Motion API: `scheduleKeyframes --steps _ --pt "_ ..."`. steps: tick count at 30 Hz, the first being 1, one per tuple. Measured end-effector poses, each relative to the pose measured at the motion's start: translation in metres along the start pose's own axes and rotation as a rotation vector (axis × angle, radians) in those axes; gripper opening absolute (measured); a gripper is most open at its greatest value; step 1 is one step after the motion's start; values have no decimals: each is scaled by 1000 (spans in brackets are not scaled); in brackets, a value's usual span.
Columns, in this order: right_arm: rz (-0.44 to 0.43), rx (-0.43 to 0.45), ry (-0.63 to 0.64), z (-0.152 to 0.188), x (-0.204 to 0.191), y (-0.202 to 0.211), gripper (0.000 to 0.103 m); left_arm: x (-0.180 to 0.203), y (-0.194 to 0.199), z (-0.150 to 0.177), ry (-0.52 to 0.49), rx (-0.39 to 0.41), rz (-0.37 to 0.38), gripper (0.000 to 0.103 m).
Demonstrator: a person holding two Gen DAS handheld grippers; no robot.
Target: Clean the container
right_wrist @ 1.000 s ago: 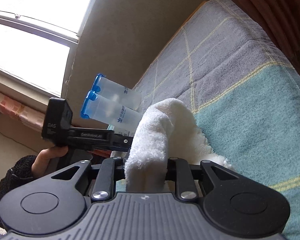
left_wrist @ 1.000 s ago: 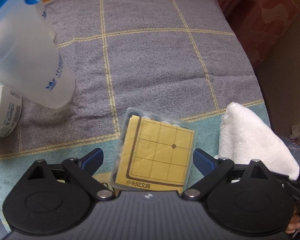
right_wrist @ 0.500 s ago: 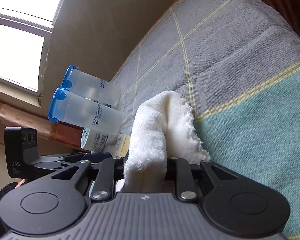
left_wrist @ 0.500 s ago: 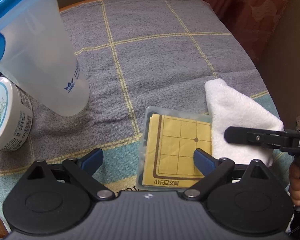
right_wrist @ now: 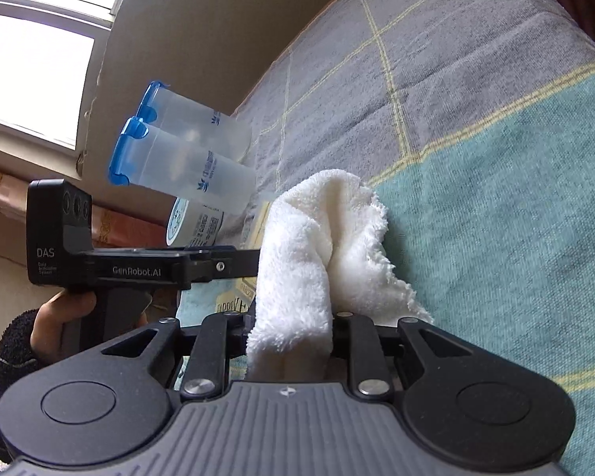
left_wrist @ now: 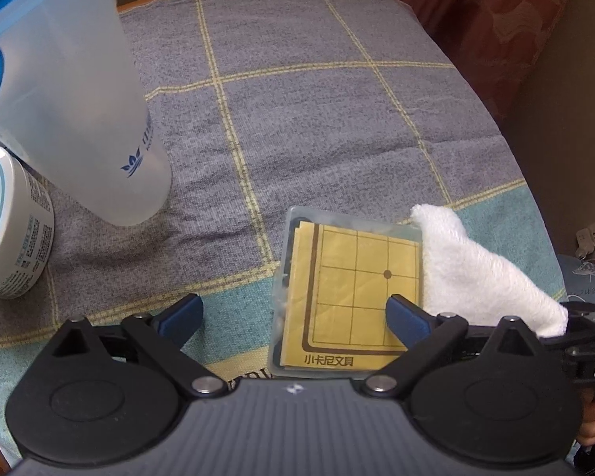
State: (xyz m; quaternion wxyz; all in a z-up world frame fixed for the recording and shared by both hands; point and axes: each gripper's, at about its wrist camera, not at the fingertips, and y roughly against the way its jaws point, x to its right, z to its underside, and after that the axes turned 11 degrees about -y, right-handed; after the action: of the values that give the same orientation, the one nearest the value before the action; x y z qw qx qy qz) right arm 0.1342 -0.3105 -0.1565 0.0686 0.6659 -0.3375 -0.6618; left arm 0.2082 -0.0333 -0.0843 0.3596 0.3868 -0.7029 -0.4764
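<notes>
A flat clear case (left_wrist: 349, 297) holding a yellow grid card lies on the checked table cover. My left gripper (left_wrist: 293, 309) points down over it. Its jaws are opening, the blue fingertips (left_wrist: 406, 315) stand wide, and the pads do not press the case. My right gripper (right_wrist: 293, 317) is shut on a folded white cloth (right_wrist: 321, 230). That cloth (left_wrist: 476, 269) touches the case's right edge. A tall frosted container (left_wrist: 71, 99) with a blue lid stands at the far left. The right wrist view shows two such containers (right_wrist: 186, 174) side by side.
A white round jar (left_wrist: 8, 222) stands beside the tall container. The grey and teal checked cover (left_wrist: 297, 119) spreads over the whole table and drops off at the right edge. A reddish curtain (left_wrist: 496, 20) hangs behind. A hand (right_wrist: 63, 313) holds the left gripper's handle.
The right gripper has brought the white cloth leftward until it meets the case's right edge. The left fingers have spread a little wider over the case.
</notes>
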Motion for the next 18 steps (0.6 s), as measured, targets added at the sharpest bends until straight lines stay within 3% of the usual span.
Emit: scheduleKeyframes --steps 10,18 --pt "2 68 5 -56 -1 -8 27 0 -1 0 -14 -15 -6 101" --pt "-2 28 1 -32 4 -11 27 1 -1 1 -12 -17 -6 103"
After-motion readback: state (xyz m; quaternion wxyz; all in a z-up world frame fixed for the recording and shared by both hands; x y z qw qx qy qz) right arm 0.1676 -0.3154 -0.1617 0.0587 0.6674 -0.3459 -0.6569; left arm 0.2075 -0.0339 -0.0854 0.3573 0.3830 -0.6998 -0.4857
